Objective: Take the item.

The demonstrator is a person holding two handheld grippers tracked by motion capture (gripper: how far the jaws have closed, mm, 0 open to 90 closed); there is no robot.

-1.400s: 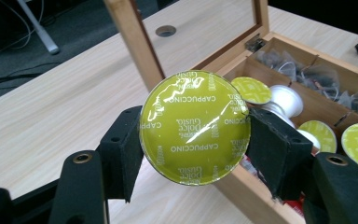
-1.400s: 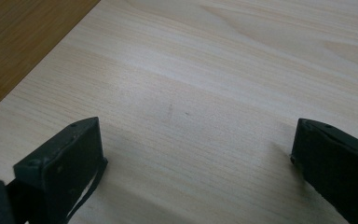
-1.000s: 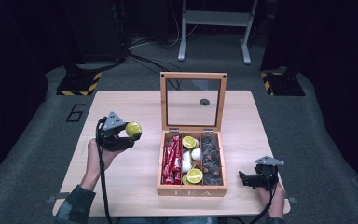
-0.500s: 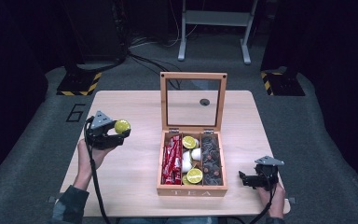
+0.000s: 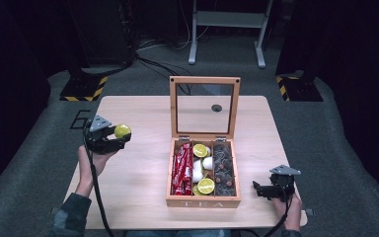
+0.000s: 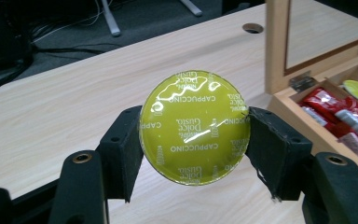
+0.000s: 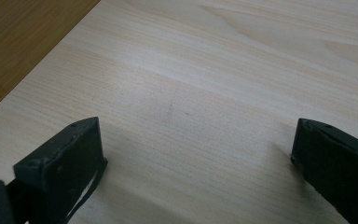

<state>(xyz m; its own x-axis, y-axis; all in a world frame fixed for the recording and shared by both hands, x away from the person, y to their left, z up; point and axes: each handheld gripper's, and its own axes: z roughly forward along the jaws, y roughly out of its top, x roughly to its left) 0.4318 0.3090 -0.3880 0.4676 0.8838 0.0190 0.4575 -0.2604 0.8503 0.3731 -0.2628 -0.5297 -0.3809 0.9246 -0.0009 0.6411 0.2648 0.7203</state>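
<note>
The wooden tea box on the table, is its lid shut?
No, the tea box has its glass lid standing upright and open, so the packets and capsules inside show.

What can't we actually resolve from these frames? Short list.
- Capsule body: left gripper view, the yellow-green foil lid faces the camera and hides the cup behind it.
- Dark items in the tea box right compartment: high view, too small to identify.
- Box in the left gripper view: cut off by the right edge.
- Right gripper fingertips: right gripper view, jaws cut off by the bottom edge; they stand wide apart over bare table.
</note>
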